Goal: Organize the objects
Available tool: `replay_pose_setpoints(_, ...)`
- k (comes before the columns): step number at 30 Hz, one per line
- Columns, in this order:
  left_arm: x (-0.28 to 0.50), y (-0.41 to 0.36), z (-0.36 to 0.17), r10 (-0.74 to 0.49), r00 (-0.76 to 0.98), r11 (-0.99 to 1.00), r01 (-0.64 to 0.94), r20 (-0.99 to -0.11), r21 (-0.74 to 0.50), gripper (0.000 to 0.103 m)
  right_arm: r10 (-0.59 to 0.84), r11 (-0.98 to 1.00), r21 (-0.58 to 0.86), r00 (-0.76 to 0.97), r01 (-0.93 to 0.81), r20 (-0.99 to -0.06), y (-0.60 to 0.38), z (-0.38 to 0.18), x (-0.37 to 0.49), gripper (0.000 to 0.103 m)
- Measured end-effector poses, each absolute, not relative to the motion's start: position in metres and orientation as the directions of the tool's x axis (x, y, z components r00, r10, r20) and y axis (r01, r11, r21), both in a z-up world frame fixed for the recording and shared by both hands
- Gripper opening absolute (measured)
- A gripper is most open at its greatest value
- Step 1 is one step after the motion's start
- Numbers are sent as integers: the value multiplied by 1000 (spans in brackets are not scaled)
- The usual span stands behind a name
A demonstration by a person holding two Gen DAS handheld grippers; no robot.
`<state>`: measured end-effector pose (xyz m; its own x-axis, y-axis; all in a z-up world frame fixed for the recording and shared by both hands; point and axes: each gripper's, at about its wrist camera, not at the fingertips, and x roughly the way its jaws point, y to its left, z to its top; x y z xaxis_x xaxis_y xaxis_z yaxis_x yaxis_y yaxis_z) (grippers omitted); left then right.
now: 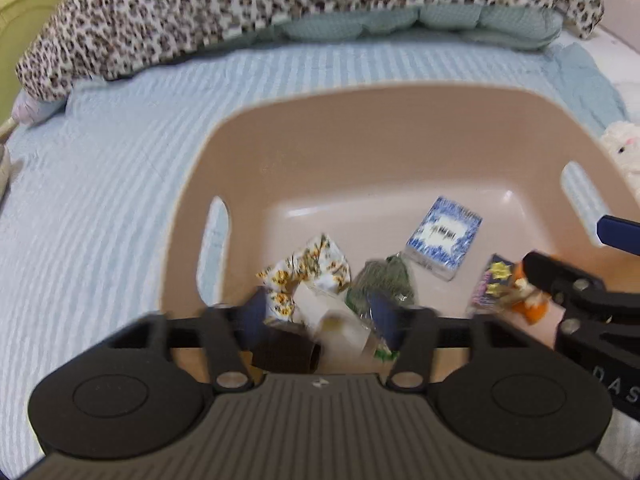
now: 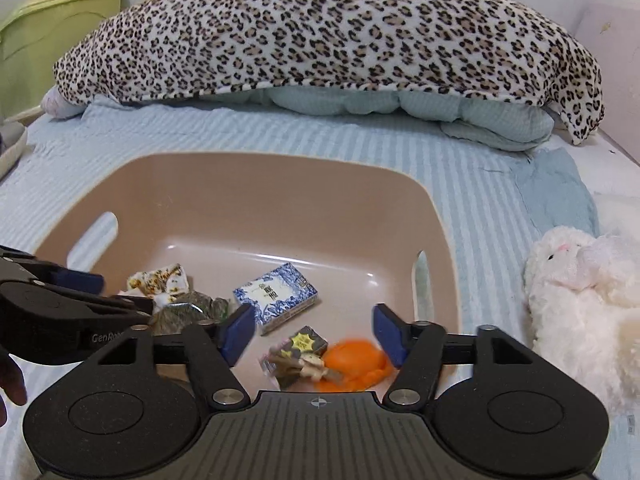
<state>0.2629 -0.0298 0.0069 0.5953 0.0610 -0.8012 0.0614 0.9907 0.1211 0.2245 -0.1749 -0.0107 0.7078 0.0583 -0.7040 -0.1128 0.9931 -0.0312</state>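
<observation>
Basin [image 2: 436, 216]: on the bed [image 2: 480, 160]; holds blue-white box [image 2: 276, 294], floral packet [image 1: 308, 268], green packet [image 1: 380, 280], dark packet [image 2: 298, 350], orange item [image 2: 356, 364].
Left tool [image 1: 320, 312]: jaws apart, nothing gripped, above the packets.
Right tool [image 2: 316, 332]: jaws apart, nothing gripped.
Remaining: plush toy [image 2: 580, 292] lies beside the basin, likely next.

Far across the striped blue bed [image 2: 480, 184], heaped under a leopard-print blanket [image 2: 320, 28], pale green pillows [image 2: 460, 110]; far left, green bin [image 2: 52, 28]; near right, white plush toy [image 2: 580, 292].
</observation>
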Motion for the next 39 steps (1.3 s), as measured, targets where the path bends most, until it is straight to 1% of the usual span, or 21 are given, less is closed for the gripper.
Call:
replay_pose_setpoints(1,259,-30,13,67,612,990,57,-788,129,73,58,993,-30,713,-111,-699,-176,-7,221,80)
replay_pose_setpoints(2,254,-31,18,73,623,989,54,-779,136,73,59,994,-28,717,-109,-695,-177,-3,217,82)
replay_pose_setpoints(3,251,-31,23,76,629,989,53,-774,140,73,63,994,-24,718,-110,-693,-178,2,214,87)
replay_pose_setpoints(4,247,-31,28,75,635,989,52,-769,140,73,68,993,-19,717,-112,-693,-179,5,211,91)
replay_pose_setpoints(10,216,-29,50,48,656,993,47,-753,104,73,81,996,18,735,-93,-674,-187,29,183,95)
replay_pose_setpoints(14,191,-29,57,58,678,993,38,-733,113,73,69,996,6,745,-87,-664,-188,40,162,95)
replay_pose_setpoints(18,166,-29,66,22,678,995,57,-735,83,73,91,995,33,743,-92,-663,-189,49,139,96)
replay_pose_setpoints(21,146,-31,73,1,683,994,82,-730,78,73,95,995,47,750,-85,-654,-191,55,121,100)
replay_pose_setpoints(23,132,-34,77,2,692,992,89,-722,88,73,92,996,47,757,-81,-647,-194,57,109,100)
replay_pose_setpoints(27,105,-34,83,-31,695,993,101,-718,55,73,87,996,40,779,-79,-621,-198,65,83,102)
replay_pose_setpoints(31,82,-36,87,-46,699,994,103,-714,37,73,106,994,41,773,-103,-625,-196,68,62,103)
replay_pose_setpoints(35,60,-40,88,-28,710,992,108,-703,70,73,120,992,43,774,-118,-621,-196,68,42,103)
replay_pose_setpoints(39,40,-36,93,-50,721,994,106,-691,38,73,125,991,51,768,-120,-628,-199,68,24,103)
